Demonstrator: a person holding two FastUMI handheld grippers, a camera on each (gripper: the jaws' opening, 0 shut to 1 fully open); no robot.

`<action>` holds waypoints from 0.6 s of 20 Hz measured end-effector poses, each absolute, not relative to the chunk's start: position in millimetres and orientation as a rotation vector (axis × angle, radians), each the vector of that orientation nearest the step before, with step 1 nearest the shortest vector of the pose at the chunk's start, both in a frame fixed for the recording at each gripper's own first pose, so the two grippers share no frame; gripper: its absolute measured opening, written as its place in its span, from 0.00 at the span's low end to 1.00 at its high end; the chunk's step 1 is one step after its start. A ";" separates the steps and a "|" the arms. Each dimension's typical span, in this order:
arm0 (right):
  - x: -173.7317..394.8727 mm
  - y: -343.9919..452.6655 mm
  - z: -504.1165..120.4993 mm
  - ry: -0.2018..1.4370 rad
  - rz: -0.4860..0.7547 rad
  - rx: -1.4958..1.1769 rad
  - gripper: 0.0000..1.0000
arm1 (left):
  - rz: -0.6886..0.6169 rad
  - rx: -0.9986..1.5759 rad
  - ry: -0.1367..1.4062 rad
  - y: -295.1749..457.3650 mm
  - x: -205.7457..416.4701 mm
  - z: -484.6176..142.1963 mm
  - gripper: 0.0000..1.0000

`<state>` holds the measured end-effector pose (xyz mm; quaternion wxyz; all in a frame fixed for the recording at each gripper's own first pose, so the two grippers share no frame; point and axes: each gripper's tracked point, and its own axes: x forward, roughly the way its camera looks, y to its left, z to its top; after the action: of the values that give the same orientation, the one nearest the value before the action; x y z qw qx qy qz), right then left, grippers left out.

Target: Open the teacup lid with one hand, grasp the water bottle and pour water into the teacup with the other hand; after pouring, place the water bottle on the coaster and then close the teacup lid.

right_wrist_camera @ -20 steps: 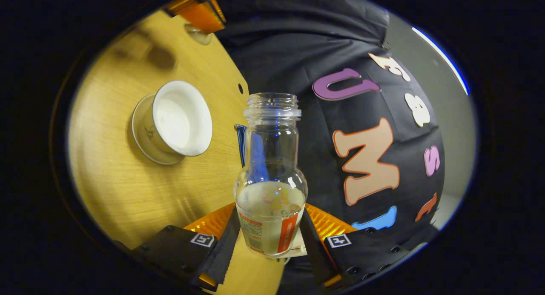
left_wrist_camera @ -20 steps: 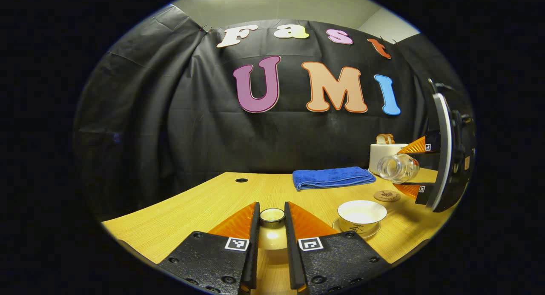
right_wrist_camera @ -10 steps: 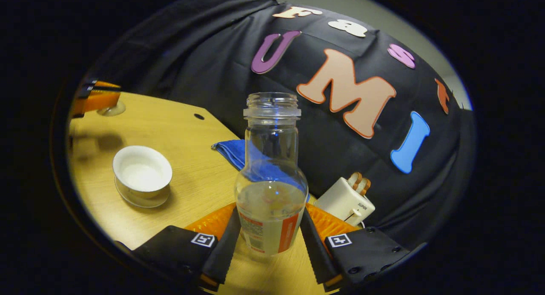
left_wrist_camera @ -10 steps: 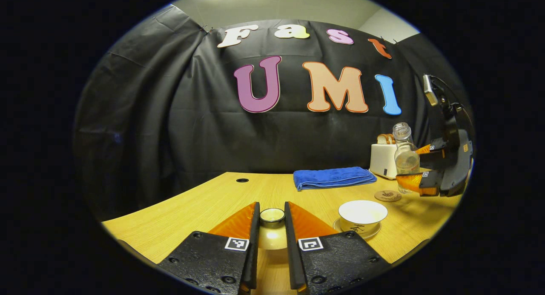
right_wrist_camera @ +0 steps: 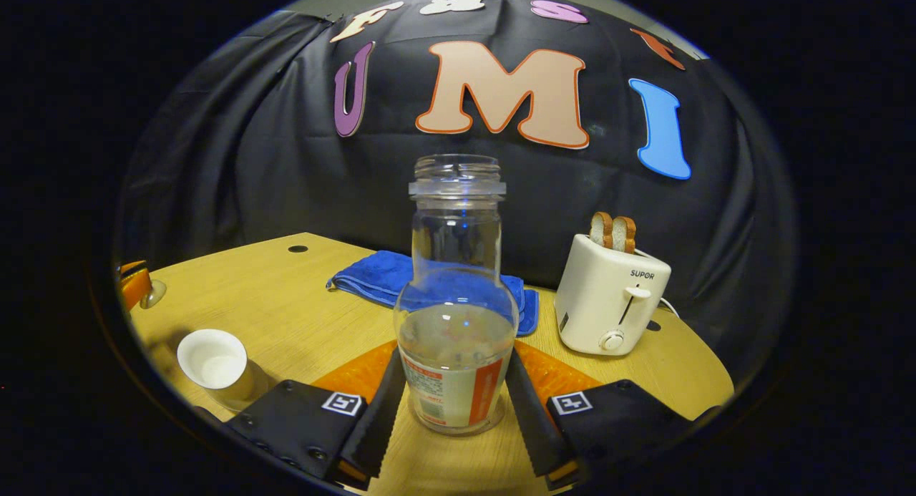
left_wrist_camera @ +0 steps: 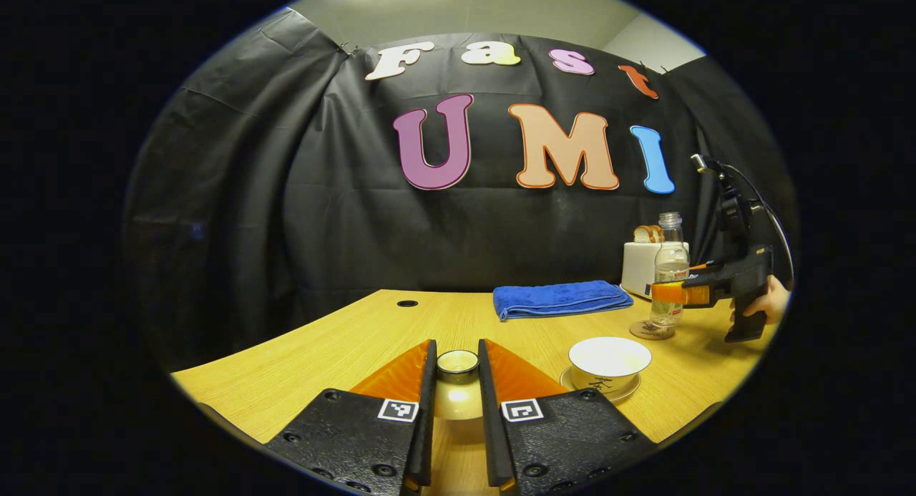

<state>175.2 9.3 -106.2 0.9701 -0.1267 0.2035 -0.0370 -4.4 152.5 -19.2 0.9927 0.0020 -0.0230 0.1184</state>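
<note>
Right gripper view — right gripper (right_wrist_camera: pixel 456 403) clamps the clear, round-shouldered water bottle (right_wrist_camera: pixel 456 317) upright.

The worktop (right_wrist_camera: pixel 286 317) is light yellow wood with a fine straight grain and a small dark round hole. The folded towel (left_wrist_camera: pixel 558 298) is deep blue. The toaster (right_wrist_camera: pixel 608 306) is cream white, and the two bread slices (right_wrist_camera: pixel 613 232) in it are brown on the crust. The teacup (left_wrist_camera: pixel 608 358) is white inside, with a dark drawn mark on its outer wall, and its saucer (left_wrist_camera: pixel 624 392) is white too. The teacup lid (left_wrist_camera: pixel 457 388) is pale cream with a shiny metal-coloured knob. The water bottle (right_wrist_camera: pixel 456 303) is clear glass; its label is white with an orange-red stripe. The coaster (left_wrist_camera: pixel 650 330) is brown with a dark pattern.
</note>
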 end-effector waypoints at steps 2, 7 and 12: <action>177.5 12.0 -109.4 0.400 -0.060 -0.275 0.80 | 0.237 0.004 -0.045 152.4 -3.3 -19.4 0.27; 181.4 16.2 -124.9 0.412 -0.054 -0.263 0.80 | 0.237 0.004 -0.047 152.8 -4.3 -18.5 0.28; 185.1 15.5 -128.3 0.404 -0.059 -0.247 0.81 | 0.238 0.003 -0.047 152.0 -4.1 -19.7 0.28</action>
<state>185.1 15.5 -128.3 0.9716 -0.1225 0.2002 -0.0294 -4.1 152.0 -19.7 0.9927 0.0015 -0.0235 0.1186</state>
